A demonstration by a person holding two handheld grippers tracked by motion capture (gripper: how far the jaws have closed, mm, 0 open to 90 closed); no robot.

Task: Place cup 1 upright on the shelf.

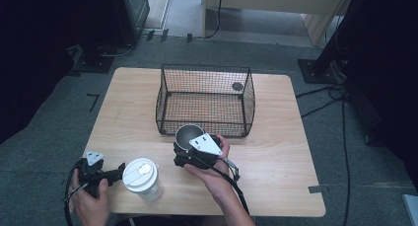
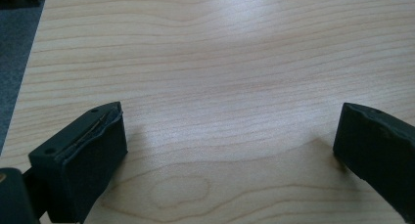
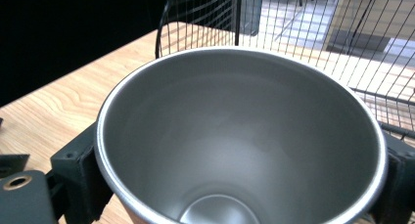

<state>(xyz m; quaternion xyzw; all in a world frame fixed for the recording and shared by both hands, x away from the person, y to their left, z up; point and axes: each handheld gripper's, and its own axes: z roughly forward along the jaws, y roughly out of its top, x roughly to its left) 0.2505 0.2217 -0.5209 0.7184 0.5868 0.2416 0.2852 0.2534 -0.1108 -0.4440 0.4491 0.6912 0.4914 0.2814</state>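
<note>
High view: a black wire basket (image 1: 205,100) stands at the middle of the wooden table (image 1: 276,152), with a small dark round item (image 1: 237,86) seen at its far right corner; whether this lies inside or behind the mesh cannot be told. A metal cup (image 1: 187,134) sits just in front of the basket's near wall, clamped by the right gripper (image 1: 185,149). A lidded white container (image 1: 142,177) stands upright near the front edge, just beside the left gripper (image 1: 120,170).

Left gripper view: the jaws stand spread wide over bare wood, nothing between them.

Right gripper view: the jaws press both sides of the metal cup (image 3: 240,136). Its interior is empty. The basket mesh (image 3: 313,33) rises directly behind.
</note>
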